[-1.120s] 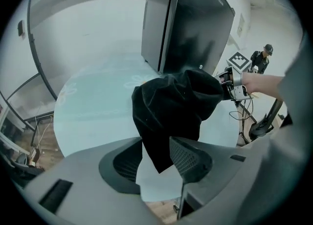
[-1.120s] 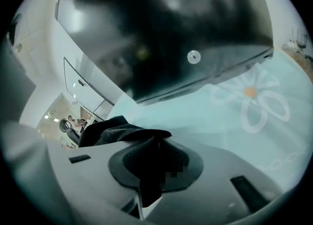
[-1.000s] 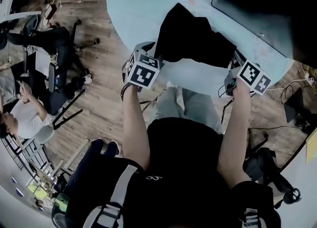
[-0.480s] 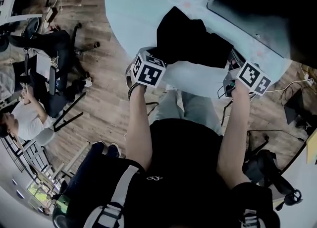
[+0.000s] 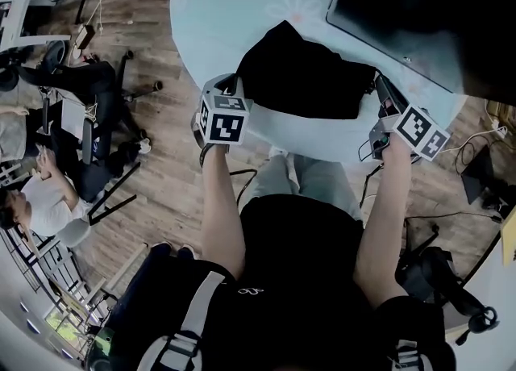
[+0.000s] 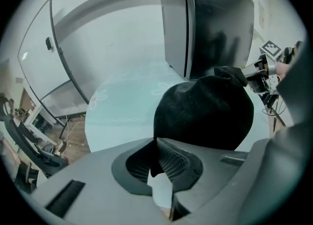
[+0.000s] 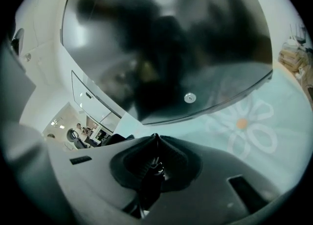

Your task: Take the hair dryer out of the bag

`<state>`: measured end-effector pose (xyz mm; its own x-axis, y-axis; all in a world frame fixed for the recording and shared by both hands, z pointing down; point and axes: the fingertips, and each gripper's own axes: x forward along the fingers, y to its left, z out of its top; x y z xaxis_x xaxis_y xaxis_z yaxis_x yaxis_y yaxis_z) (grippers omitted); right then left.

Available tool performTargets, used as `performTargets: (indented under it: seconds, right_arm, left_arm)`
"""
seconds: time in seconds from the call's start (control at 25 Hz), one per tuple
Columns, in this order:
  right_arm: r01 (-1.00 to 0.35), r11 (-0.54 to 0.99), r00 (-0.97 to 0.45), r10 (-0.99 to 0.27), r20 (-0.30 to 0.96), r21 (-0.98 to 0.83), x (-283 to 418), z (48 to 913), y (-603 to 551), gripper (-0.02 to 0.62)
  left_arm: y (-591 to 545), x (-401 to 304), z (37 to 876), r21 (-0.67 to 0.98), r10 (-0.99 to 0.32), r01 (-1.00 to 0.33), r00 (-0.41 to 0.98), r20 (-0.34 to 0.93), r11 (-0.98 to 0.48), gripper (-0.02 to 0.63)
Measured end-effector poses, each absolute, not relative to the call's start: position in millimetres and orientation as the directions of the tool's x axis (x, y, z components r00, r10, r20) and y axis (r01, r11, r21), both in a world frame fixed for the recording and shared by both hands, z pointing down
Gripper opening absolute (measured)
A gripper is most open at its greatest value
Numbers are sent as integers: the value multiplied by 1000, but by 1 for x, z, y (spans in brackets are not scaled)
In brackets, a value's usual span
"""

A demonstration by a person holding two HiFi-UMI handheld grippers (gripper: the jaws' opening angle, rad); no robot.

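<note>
Bag (image 5: 310,83) takes up the near-middle of the round table (image 5: 218,14), right at its front edge. Big dark screen (image 5: 419,14) stands just behind it on the rt, so that gap is tight w/ little room to reach in. Tabletop to the left & far-left is bare, a wide way in. Beyond the table's left edge there's open wood floor (image 5: 169,176). Seated person (image 5: 44,200) is well apart.

Soft, even indoor light. The pale tabletop (image 5: 242,6) reads bright, while the black bag (image 5: 306,79) is a detail-less dark mass. The glossy monitor screen (image 7: 166,48) mirrors blurred shapes. Both gripper views bulge fisheye, with black vignetted corners.
</note>
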<state>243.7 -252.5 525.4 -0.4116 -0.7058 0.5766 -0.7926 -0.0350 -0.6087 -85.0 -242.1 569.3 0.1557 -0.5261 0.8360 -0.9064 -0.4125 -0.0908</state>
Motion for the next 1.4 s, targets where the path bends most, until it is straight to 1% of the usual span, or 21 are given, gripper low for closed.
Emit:
performTargets:
  seconds: [0.36,0.48,0.56,0.64,0.96,1.12,1.24,1.32,1.4]
  right_arm:
    - [-782,-76,-346,-773,532,-618,284,504,-251,26]
    - [-796,-91,-305,-794,526,-598,298,497,-249,26]
    - [-800,-123,-262,-809,527,-587,314,494,-245,26]
    - [-796,-152,-229,-822,522,-587,330,492,-242,26]
    - [-800,-211,-151,-835,529,-561,360,488,-227,26]
    - [-794,-266,-85,-842,532,-547,387,484,-210,25]
    - [-797,-290,-60,-835,548,-530,396,489,-198,26]
    - [-794,-308,-47,-829,558,-523,398,493,-192,26]
    - [-798,-317,-39,-822,569,-513,396,496,-185,26]
  left_arm:
    - [-253,-109,550,-126,-592,-926,119,797,-356,23]
    - [-252,-131,545,-169,-610,-936,58,790,-308,21]
    - [-249,-153,544,-184,-614,-949,13,789,-256,21]
    - [-247,-168,544,-172,-617,-962,-4,787,-213,23]
    - [-243,-188,541,-193,-630,-966,-44,776,-170,23]
    - [-234,-206,545,-233,-607,-964,-110,787,-127,21]
    - [-230,-209,553,-230,-587,-966,-116,801,-122,25]
    - [-229,-204,560,-230,-576,-962,-107,811,-145,26]
    - [-231,-198,563,-227,-570,-957,-86,817,-181,41]
